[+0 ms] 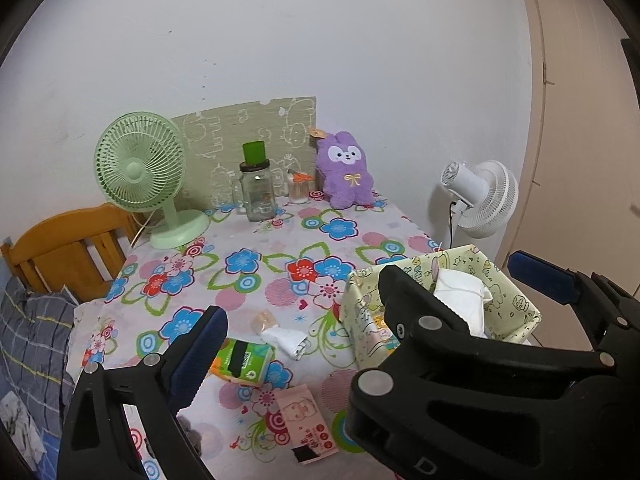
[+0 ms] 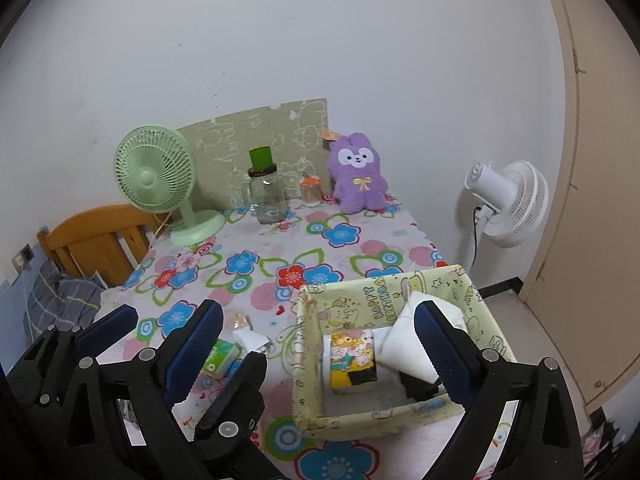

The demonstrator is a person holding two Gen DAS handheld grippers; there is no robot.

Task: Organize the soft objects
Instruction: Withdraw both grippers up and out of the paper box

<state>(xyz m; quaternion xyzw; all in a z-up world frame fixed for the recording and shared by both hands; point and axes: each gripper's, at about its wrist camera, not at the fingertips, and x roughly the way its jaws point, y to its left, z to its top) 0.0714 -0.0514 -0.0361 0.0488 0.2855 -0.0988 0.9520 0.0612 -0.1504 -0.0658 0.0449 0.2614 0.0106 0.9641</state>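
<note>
— Right tongs (image 2: 316, 344)? Stood wide apart, held nothing.
— Left tongs (image 1: 304, 312)? Wide apart too, nothing inside.
— White cloth (image 2: 404, 344)? Lay in yellow box (image 2: 360, 424) on desk (image 2: 280, 248).

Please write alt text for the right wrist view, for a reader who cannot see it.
The open right gripper hovers over a pale green storage box holding a cartoon tissue pack and white cloth, on a floral tablecloth.
</note>
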